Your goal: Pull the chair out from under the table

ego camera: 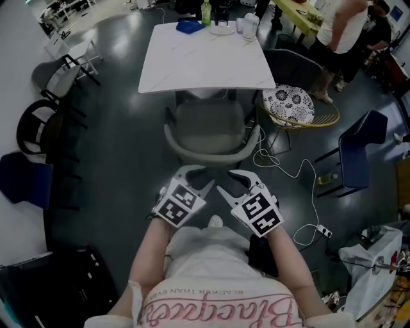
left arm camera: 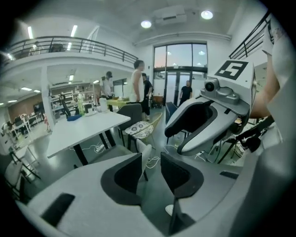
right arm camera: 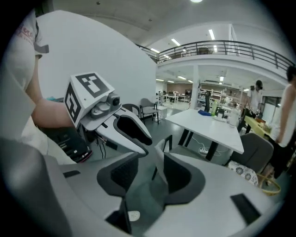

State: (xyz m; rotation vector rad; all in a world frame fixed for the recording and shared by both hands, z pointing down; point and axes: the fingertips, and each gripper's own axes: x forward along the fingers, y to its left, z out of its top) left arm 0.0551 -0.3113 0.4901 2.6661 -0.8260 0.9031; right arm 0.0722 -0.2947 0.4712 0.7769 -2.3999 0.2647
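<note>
A grey chair (ego camera: 211,131) with a curved backrest stands at the near edge of the white table (ego camera: 205,61), its seat partly under the top. My left gripper (ego camera: 198,176) and right gripper (ego camera: 232,181) hover side by side just short of the backrest, apart from it, both open with nothing between the jaws. In the left gripper view the pale backrest edge (left arm camera: 143,155) shows through the gap of the left gripper (left arm camera: 151,171). The right gripper view shows the same edge (right arm camera: 159,150) ahead of the right gripper (right arm camera: 147,173), with the left gripper (right arm camera: 120,127) beside it.
A wicker chair with a patterned cushion (ego camera: 288,106) stands right of the grey chair. A white cable runs to a power strip (ego camera: 320,230) on the floor. Blue chairs (ego camera: 359,150) (ego camera: 22,179) stand at both sides, a person (ego camera: 346,32) at the back right. A bottle (ego camera: 206,13) and dishes sit on the table.
</note>
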